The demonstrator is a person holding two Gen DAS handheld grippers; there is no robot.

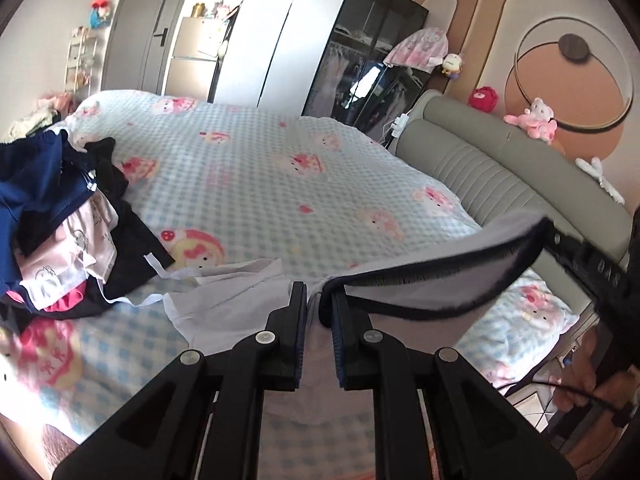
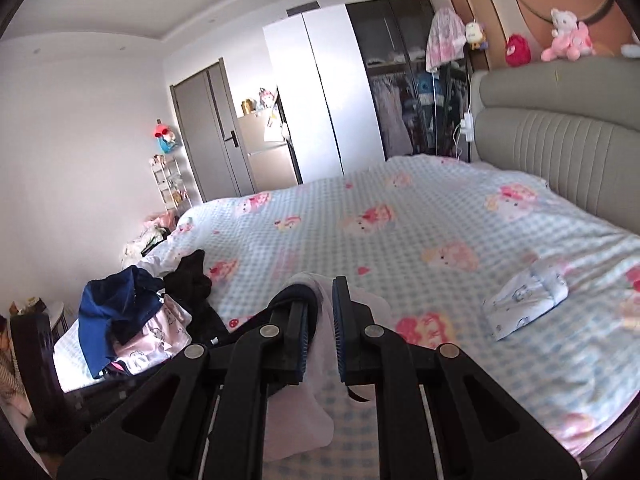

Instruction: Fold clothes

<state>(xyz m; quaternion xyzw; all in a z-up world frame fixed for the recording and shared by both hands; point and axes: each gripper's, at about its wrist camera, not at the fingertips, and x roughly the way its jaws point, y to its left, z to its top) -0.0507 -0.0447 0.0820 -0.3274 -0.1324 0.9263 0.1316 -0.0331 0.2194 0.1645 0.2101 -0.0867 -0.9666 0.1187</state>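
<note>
A white garment with dark navy trim (image 1: 432, 276) is stretched in the air above the bed between my two grippers. My left gripper (image 1: 319, 300) is shut on one edge of it. My right gripper (image 2: 322, 300) is shut on the other end; the white cloth (image 2: 320, 344) hangs down between its fingers. The right gripper also shows at the right edge of the left wrist view (image 1: 580, 256), holding the trim. Part of the garment (image 1: 224, 292) trails on the bed.
The bed (image 1: 260, 176) has a light blue checked cover with pink cartoon prints. A pile of unfolded clothes (image 1: 60, 216) lies at its left edge. A folded pale blue garment (image 2: 524, 304) lies on the bed at right. A grey padded headboard (image 2: 560, 148) lies beyond.
</note>
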